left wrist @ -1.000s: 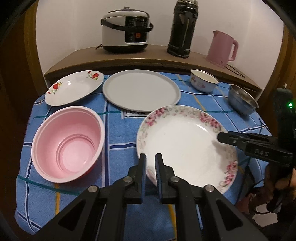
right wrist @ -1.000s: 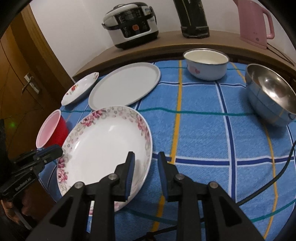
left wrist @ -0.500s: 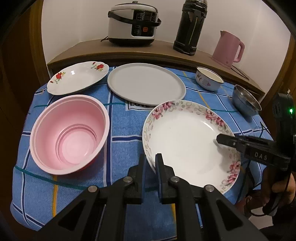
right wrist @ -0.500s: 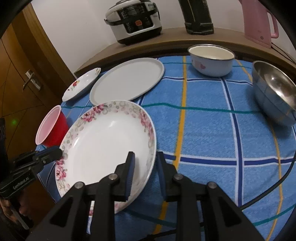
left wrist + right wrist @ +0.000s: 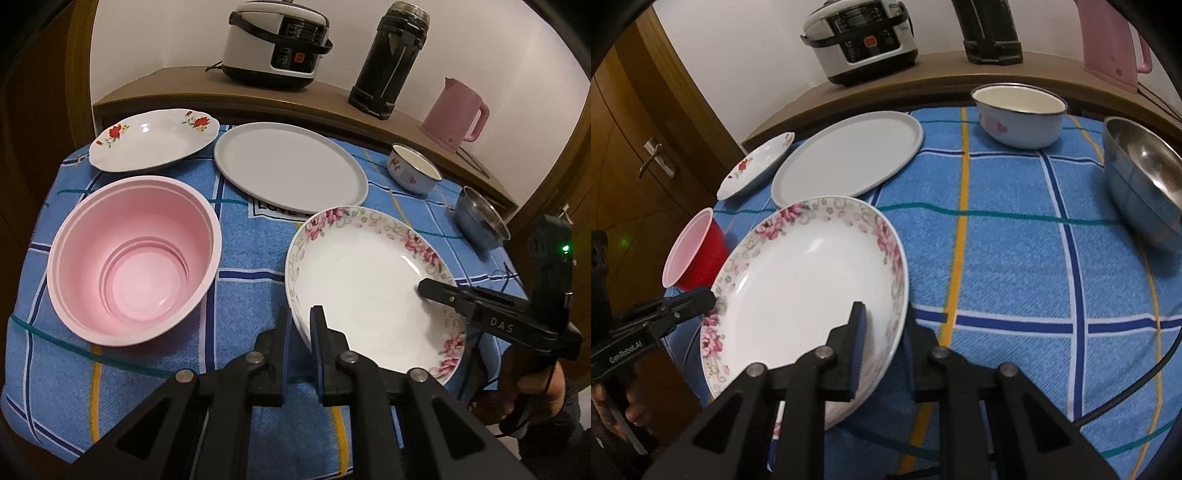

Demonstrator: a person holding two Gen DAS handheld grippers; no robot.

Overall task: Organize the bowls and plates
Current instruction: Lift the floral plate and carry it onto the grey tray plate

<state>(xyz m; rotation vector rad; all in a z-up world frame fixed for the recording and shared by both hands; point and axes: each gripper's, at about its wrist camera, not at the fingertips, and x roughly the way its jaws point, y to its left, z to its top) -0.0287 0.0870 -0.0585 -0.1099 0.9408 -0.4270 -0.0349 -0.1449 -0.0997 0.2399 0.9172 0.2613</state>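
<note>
The floral-rimmed plate (image 5: 365, 291) is held clear of the blue checked tablecloth (image 5: 1015, 266), tilted, by both tools. The left gripper (image 5: 300, 325) is clamped on the plate's rim at 7 o'clock in the left wrist view; the right gripper (image 5: 882, 332) is clamped on the opposite rim, one finger inside the plate, one under it. The pink bowl (image 5: 133, 254) stands at 9 o'clock of the plate, near it. The grey plate (image 5: 290, 168) lies at 12 o'clock; the rose plate (image 5: 155, 139) is noted at 11 o'clock. The enamel bowl (image 5: 1019, 114) and steel bowl (image 5: 1145, 184) sit well apart at 2 o'clock.
</note>
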